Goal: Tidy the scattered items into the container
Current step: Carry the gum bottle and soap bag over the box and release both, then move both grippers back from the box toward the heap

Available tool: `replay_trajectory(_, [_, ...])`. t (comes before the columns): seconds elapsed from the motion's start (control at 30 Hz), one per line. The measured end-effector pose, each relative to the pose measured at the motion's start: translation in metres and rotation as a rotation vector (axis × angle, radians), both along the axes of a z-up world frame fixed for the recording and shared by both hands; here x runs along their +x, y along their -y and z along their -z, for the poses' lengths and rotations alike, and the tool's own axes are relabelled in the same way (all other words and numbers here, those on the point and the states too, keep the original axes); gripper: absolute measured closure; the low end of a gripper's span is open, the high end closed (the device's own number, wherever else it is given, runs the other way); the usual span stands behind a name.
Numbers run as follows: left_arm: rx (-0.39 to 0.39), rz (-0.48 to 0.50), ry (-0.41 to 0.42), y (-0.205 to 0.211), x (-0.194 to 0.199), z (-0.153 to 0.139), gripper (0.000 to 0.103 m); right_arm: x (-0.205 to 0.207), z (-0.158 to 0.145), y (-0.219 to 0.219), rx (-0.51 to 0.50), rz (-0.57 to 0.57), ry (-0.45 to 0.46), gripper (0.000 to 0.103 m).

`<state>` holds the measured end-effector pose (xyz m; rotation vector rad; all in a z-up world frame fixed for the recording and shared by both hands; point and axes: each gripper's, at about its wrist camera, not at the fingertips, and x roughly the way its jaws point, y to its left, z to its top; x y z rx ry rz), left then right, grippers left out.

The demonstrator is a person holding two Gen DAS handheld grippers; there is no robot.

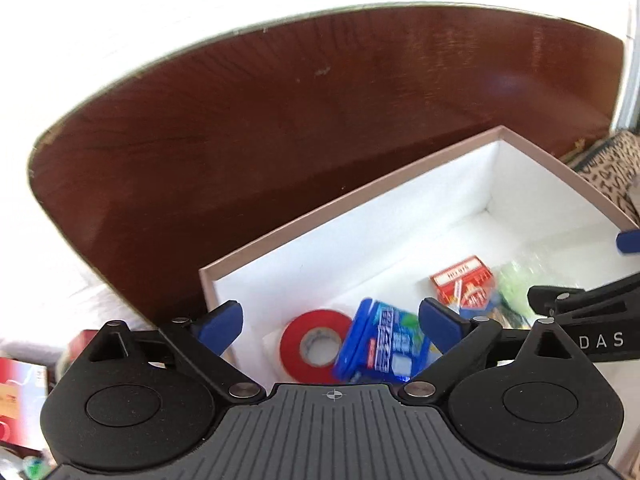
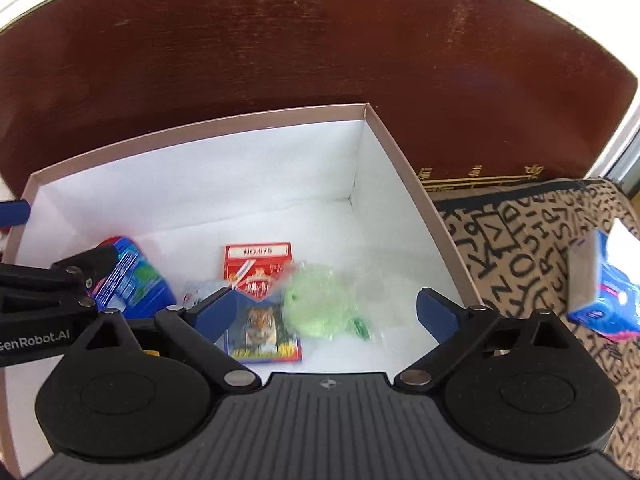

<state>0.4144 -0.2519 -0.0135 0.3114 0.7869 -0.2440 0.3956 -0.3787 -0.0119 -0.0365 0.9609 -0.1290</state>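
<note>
**Both tongs spread over a part-filled box**

The container, a pink-rimmed box point(image 2: 404, 160) with white walls, sat directly under both tongs. Inside it lay a red tape roll point(image 1: 314, 344), a blue packet point(image 1: 380, 350), a red card pack point(image 2: 258, 266), a tiger-print card point(image 2: 262, 334) and a green item in clear wrap point(image 2: 316, 300). The blue packet, blurred, lay between the fingers of the left tongs point(image 1: 332, 320), which were spread wide and pinched nothing. The right tongs point(image 2: 334, 312) were likewise spread and empty, poised above the green item.

Another blue packet point(image 2: 600, 300) remained outside, to the right of the right tongs, on a letter-patterned cloth point(image 2: 520, 240); red boxes point(image 1: 20, 392) showed left of the left tongs. The two tools were close together over the box, so a careless swing could likely knock them together or catch the rim and shove it.

The box rested on a dark reddish wooden tabletop point(image 1: 280, 120), with a bright, washed-out floor beyond its edge.
</note>
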Motion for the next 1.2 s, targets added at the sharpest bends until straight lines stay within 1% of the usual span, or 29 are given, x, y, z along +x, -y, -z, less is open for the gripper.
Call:
replay_trajectory(0.07, [0.004, 0.002, 0.017, -0.004, -0.013, -0.007, 0.000, -0.008, -0.008, -0.006, -0.025, -0.009, -0.009, 0.003])
replay_trajectory(0.2, [-0.030, -0.008, 0.016, -0.017, -0.037, -0.020, 0.000, -0.027, -0.027, -0.010, -0.046, -0.032, -0.015, 0.003])
replay_trajectory(0.37, [-0.038, -0.009, 0.026, -0.034, -0.065, -0.030, 0.000, -0.056, -0.050, -0.020, -0.040, -0.042, -0.006, 0.003])
replay_trajectory(0.43, [-0.044, -0.007, 0.036, -0.040, -0.074, -0.040, 0.000, -0.068, -0.059, -0.026, -0.038, -0.050, -0.004, 0.003])
replay_trajectory(0.53, [-0.060, -0.007, 0.049, -0.056, -0.089, -0.052, 0.000, -0.087, -0.069, -0.037, -0.048, -0.066, 0.005, 0.003])
replay_trajectory(0.63, [-0.074, -0.021, 0.065, -0.073, -0.115, -0.064, 0.000, -0.110, -0.081, -0.051, -0.050, -0.087, 0.023, 0.003])
replay_trajectory(0.73, [-0.093, -0.025, 0.081, -0.095, -0.144, -0.076, 0.000, -0.134, -0.093, -0.067, -0.031, -0.120, 0.041, 0.003])
replay_trajectory(0.83, [-0.107, -0.033, 0.094, -0.116, -0.169, -0.083, 0.000, -0.158, -0.101, -0.087, -0.029, -0.154, 0.054, 0.002])
replay_trajectory(0.93, [-0.122, -0.032, 0.097, -0.140, -0.193, -0.087, 0.000, -0.182, -0.108, -0.106, -0.040, -0.185, 0.072, 0.002])
replay_trajectory(1.03, [-0.142, -0.026, 0.109, -0.168, -0.225, -0.086, 0.000, -0.209, -0.110, -0.124, -0.019, -0.219, 0.092, 0.001])
replay_trajectory(1.1, [-0.150, -0.020, 0.132, -0.188, -0.247, -0.081, 0.000, -0.227, -0.109, -0.137, -0.002, -0.257, 0.106, 0.001])
replay_trajectory(1.2, [-0.163, -0.038, 0.142, -0.214, -0.277, -0.066, 0.000, -0.254, -0.103, -0.161, -0.018, -0.338, 0.137, 0.001])
